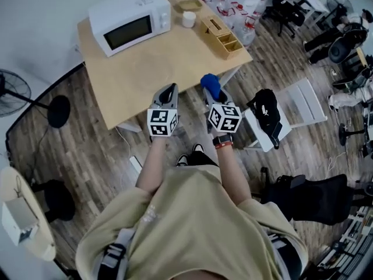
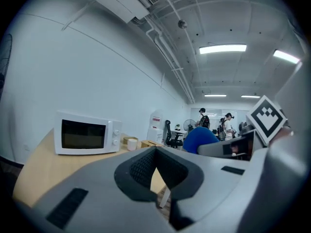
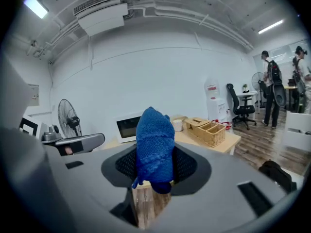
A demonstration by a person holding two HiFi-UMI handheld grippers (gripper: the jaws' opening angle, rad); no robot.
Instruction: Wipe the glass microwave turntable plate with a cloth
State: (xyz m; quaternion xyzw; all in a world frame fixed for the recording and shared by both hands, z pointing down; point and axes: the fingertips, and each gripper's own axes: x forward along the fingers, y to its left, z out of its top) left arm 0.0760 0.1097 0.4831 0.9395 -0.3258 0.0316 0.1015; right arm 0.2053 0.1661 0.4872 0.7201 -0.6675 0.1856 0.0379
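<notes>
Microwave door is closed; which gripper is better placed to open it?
Left, probably. The left gripper is empty, jaws together, and nearer the microwave. The right gripper is shut on the cloth, which it needs for wiping.

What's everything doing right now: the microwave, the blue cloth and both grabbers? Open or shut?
microwave: door shut.
blue cloth: bunched up, pinched between the right gripper's jaws.
right gripper: jaws shut on the blue cloth.
left gripper: jaws together, nothing between them.
white cup: upright, beside the microwave.
</notes>
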